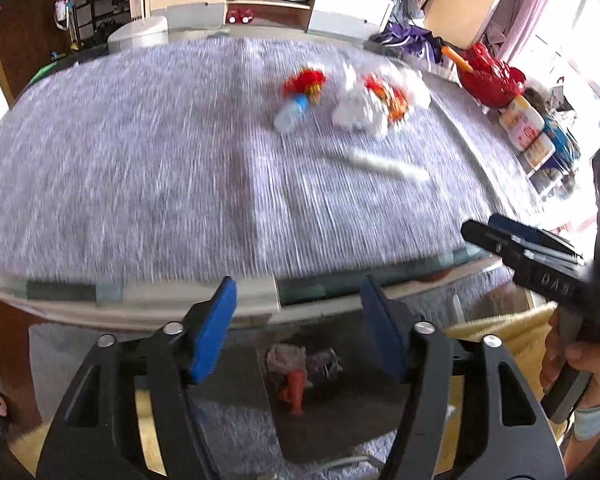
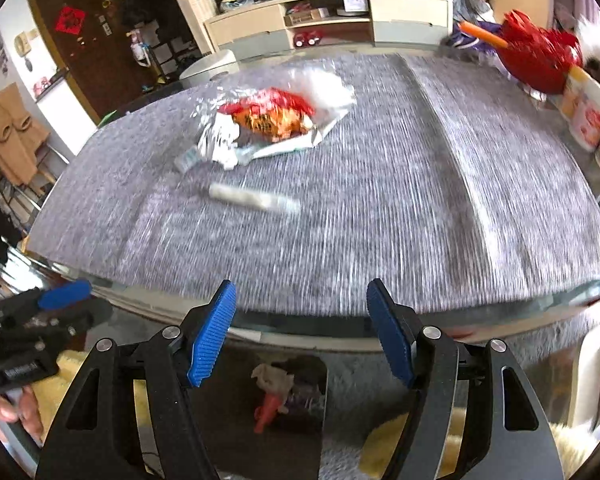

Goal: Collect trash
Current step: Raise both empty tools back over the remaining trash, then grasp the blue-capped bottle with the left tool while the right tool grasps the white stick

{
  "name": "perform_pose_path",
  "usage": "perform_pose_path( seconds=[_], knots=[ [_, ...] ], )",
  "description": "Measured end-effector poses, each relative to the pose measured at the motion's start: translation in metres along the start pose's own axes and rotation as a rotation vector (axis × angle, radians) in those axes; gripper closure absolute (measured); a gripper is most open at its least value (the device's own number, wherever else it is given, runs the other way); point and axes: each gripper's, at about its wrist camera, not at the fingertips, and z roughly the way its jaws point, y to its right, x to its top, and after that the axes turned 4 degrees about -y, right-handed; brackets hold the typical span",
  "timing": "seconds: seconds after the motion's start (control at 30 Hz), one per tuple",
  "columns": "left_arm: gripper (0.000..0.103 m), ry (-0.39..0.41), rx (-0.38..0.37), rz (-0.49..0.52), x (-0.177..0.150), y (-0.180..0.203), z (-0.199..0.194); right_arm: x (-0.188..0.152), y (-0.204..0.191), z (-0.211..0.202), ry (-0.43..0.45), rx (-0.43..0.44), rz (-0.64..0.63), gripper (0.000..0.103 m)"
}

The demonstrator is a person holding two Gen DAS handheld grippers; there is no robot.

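Trash lies far back on the grey-clothed table [image 1: 140, 168]: a small clear bottle with a blue band [image 1: 291, 113], a red wrapper [image 1: 303, 81], crumpled white paper with an orange-red snack bag [image 1: 376, 106], and a white stick-shaped wrapper [image 1: 384, 165]. In the right wrist view the snack bag sits on clear plastic [image 2: 276, 118] and the stick wrapper [image 2: 254, 198] lies nearer. My left gripper [image 1: 298, 332] is open and empty at the table's front edge. My right gripper [image 2: 302, 332] is open and empty there too; it also shows in the left wrist view [image 1: 500, 236].
A dark bin holding trash sits on the floor below the table edge [image 1: 300, 376], also seen in the right wrist view [image 2: 276, 396]. A red basket [image 1: 490, 76] and boxes [image 1: 528, 128] stand at the table's far right. A cabinet [image 1: 268, 4] is behind.
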Motion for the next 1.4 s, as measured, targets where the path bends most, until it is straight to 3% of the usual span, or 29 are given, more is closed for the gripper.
perform_pose_path(
  seconds=[0.13,0.63,0.8,0.97,1.07,1.13,1.2,1.4],
  knots=[
    [0.029,0.013,0.016,0.0,0.027,-0.003,0.004,0.015,-0.004,0.014,-0.011,0.007,-0.037,0.045],
    [0.028,-0.012,0.024,0.037,0.104,-0.008,0.049,0.049,-0.034,0.058,-0.023,0.011,-0.193,0.053],
    [0.03,-0.039,-0.001,0.042,0.12,-0.005,0.073,0.051,-0.032,0.059,-0.011,-0.008,-0.214,0.077],
    [0.045,-0.052,-0.004,0.062,0.135,-0.002,0.093,0.061,-0.024,0.062,-0.032,0.033,-0.192,0.084],
    [0.06,-0.043,0.017,0.072,0.141,-0.003,0.096,0.062,-0.023,0.062,-0.036,0.05,-0.185,0.085],
    [0.077,-0.04,0.026,0.073,0.142,-0.006,0.096,0.064,-0.022,0.063,-0.039,0.06,-0.185,0.086],
    [0.082,-0.038,0.033,0.077,0.142,-0.009,0.095,0.065,-0.025,0.063,-0.043,0.074,-0.188,0.09],
    [0.085,-0.043,0.032,0.073,0.13,-0.013,0.087,0.054,-0.028,0.058,-0.049,0.091,-0.181,0.091]
  ],
)
